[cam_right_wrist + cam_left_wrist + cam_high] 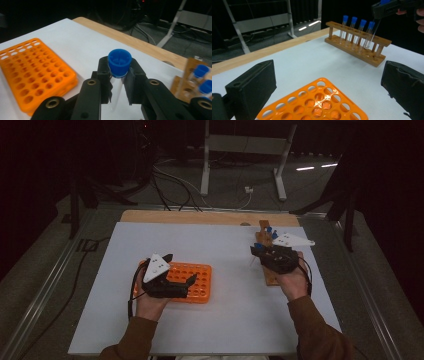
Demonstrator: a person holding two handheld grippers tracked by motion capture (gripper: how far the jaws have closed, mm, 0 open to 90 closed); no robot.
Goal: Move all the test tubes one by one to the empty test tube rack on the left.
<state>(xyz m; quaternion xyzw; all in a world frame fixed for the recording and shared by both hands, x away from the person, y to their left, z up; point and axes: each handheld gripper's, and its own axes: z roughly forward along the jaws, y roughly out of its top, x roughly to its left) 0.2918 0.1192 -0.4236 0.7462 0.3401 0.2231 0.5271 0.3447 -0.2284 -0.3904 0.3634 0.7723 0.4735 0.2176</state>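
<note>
Sleeves (310,330) come in at the bottom of the high view, and above them we see both hands on the white mat (225,320). Our left gripper (181,269) hangs over the orange rack (202,285), jaws spread wide with nothing between them. Our right gripper (260,251) sits over the wooden rack (271,277) at the mat's right side, close to the blue-capped tubes standing in it; how its jaws stand we cannot tell from up here.

Next, the left gripper view: two black jaws stand far apart at the bottom corners, empty, with the orange rack (317,105) just below and between them. Farther off, the wooden rack (359,52) holds three capped tubes, and the right gripper (384,8) holds a fourth tube (370,35) by its cap, tilted, its tip just above the wooden rack.

Last, the right gripper view: the jaws are closed tight on the tube (119,65) right under its blue cap, its clear body hanging down between them. We see the orange rack (32,72) at left and the wooden rack (190,75) at right.
</note>
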